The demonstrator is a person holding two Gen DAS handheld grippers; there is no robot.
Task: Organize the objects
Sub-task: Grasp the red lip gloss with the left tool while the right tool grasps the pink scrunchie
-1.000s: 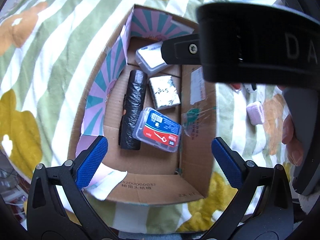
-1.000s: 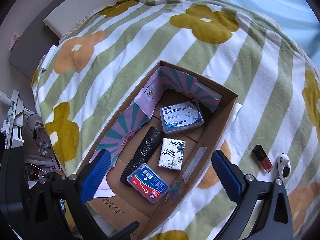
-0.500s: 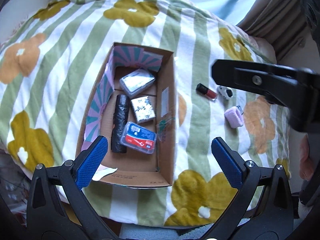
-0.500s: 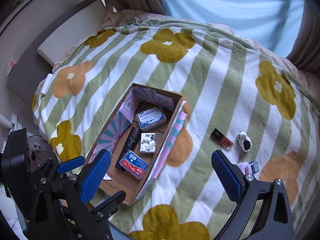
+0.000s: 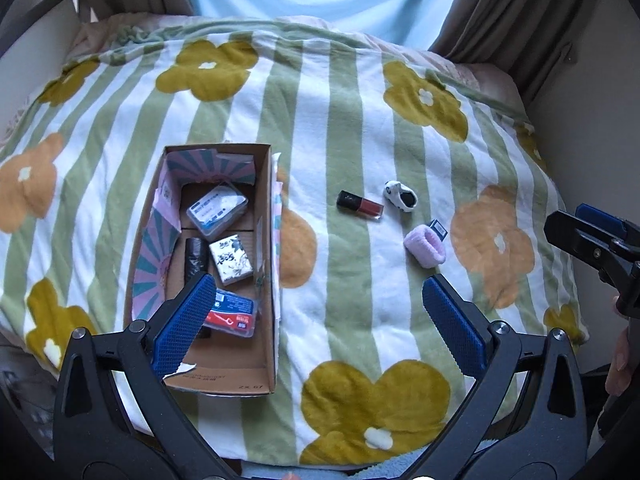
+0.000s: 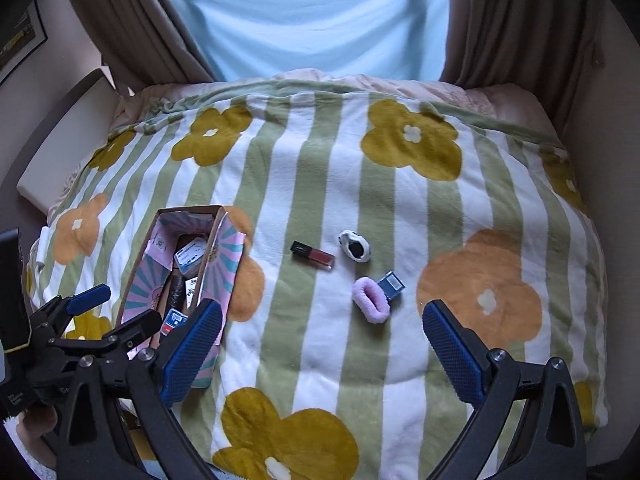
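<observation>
A cardboard box [image 5: 269, 240] [image 6: 138, 280] lies on the left of the bed. It holds a clear case [image 5: 216, 210], a tissue pack [image 5: 231, 259], a black roll [image 5: 195, 258] and a blue-red floss case [image 5: 234, 314]. To its right on the blanket lie a red lip gloss [image 5: 360, 205] [image 6: 313, 255], a black-and-white toy [image 5: 400, 196] [image 6: 354, 246], a pink hair tie [image 5: 425, 246] [image 6: 371, 299] and a small blue case [image 5: 438, 227] [image 6: 391, 285]. My left gripper [image 5: 318, 320] is open and empty above the bed's near edge. My right gripper [image 6: 318, 346] is open and empty, held high.
The green-striped flowered blanket [image 5: 340, 128] covers the bed. Brown curtains [image 6: 132, 20] and a light blue drape [image 6: 308, 16] hang behind. A pale headboard panel [image 6: 60, 136] stands at the left. The right gripper's finger shows at the right edge of the left wrist view [image 5: 592, 240].
Both grippers have pulled up and back from the box, so the whole bed and the loose items right of the box are now in view. Both stayed open.
</observation>
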